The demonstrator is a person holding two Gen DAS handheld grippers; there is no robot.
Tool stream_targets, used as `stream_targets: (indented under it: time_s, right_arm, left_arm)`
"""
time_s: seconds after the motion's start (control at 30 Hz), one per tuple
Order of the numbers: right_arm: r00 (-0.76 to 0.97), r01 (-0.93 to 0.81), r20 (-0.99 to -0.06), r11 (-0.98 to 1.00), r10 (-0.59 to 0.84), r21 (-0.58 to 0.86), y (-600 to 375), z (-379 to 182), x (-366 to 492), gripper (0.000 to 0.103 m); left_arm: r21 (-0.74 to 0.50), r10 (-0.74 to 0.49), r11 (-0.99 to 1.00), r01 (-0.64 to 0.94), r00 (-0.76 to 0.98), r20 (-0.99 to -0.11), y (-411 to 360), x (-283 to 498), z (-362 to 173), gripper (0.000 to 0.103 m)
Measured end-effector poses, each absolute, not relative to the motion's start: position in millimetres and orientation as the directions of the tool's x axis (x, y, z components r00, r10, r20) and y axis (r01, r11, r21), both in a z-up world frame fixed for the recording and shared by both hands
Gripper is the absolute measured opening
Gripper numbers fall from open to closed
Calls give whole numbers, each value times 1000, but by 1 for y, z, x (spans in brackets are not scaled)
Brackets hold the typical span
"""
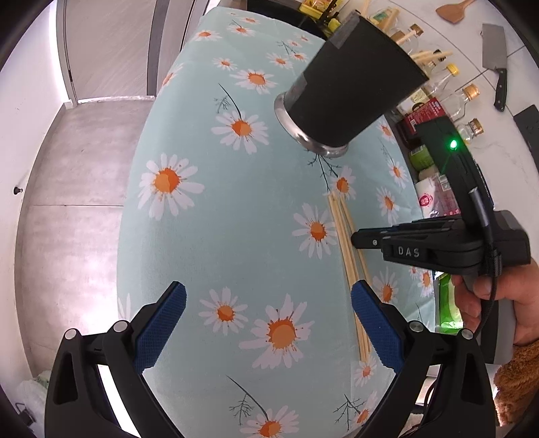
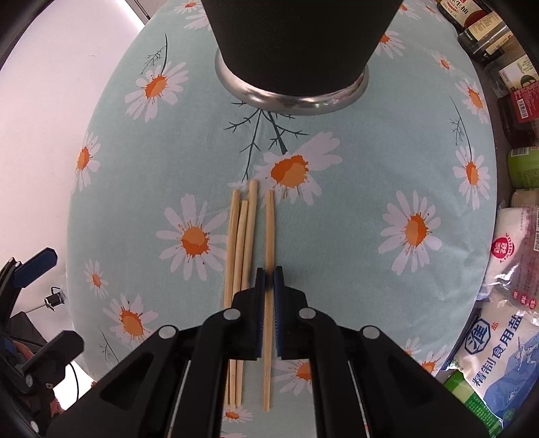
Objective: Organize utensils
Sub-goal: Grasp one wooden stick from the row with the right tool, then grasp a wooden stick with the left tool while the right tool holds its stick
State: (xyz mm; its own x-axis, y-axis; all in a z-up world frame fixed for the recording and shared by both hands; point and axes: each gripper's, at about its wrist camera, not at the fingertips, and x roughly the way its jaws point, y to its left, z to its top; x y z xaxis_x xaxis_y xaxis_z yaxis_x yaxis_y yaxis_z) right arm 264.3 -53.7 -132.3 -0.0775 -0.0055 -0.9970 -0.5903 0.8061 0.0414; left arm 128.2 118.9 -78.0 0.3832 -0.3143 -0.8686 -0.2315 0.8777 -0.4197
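Several bamboo chopsticks point(image 2: 241, 242) lie side by side on the daisy tablecloth point(image 2: 353, 168), pointing toward a black cup with a metal base point(image 2: 293, 50) that stands just beyond them. My right gripper point(image 2: 268, 274) is shut on the rightmost chopstick point(image 2: 269, 229), low over the cloth. In the left wrist view the cup point(image 1: 350, 87) is at the upper right, the chopsticks point(image 1: 347, 249) lie below it and the right gripper point(image 1: 362, 240) reaches them from the right. My left gripper point(image 1: 267, 300) is open and empty, left of the chopsticks.
Bottles point(image 1: 468, 94), sauce jars and food packets point(image 2: 505, 323) crowd the right side beyond the table edge. A cleaver point(image 1: 495, 60) and wooden spatula point(image 1: 454, 11) lie on the white counter at the far right. Grey floor point(image 1: 77, 202) is to the left.
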Motion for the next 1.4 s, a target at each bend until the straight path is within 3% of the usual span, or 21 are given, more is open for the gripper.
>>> stream_targets:
  time_s: [0.3,0.43,0.6,0.67,0.97,1.17,1.4]
  right_arm:
    - [-162,-499,-976,841,145,208,-102,-122,283,6]
    - [-171,-448,-957,847,232,286,-131,-115,291,6]
    - [-170,-385,-927,844,333,374,-162,-111,298,6]
    - [-173,-362,-915,841,365,403,-172,-112,302,6]
    - [-194,-354,-889,816,414,457,-189,-112,291,6]
    - [-202,-361,-873,795,444,487,-204,-106,292,6]
    - [-215,-365,-861,780,460,508,-218,-100,298,6]
  left_arm:
    - [-417,-346,871,-261,277,-896,90,155,-90,94]
    - [-409,-355,870,-277,223,-908,75,172,-94,74]
    - [-374,-331,878,-299,184,-925,55,189,-96,69]
    - [-340,-303,889,-306,163,-939,47,195,-97,60]
    - [-226,-203,911,-345,103,-974,31,208,-105,40]
    - [-168,-147,919,-357,84,-986,21,215,-108,33]
    - [-139,-121,919,-369,71,-990,7,223,-109,33]
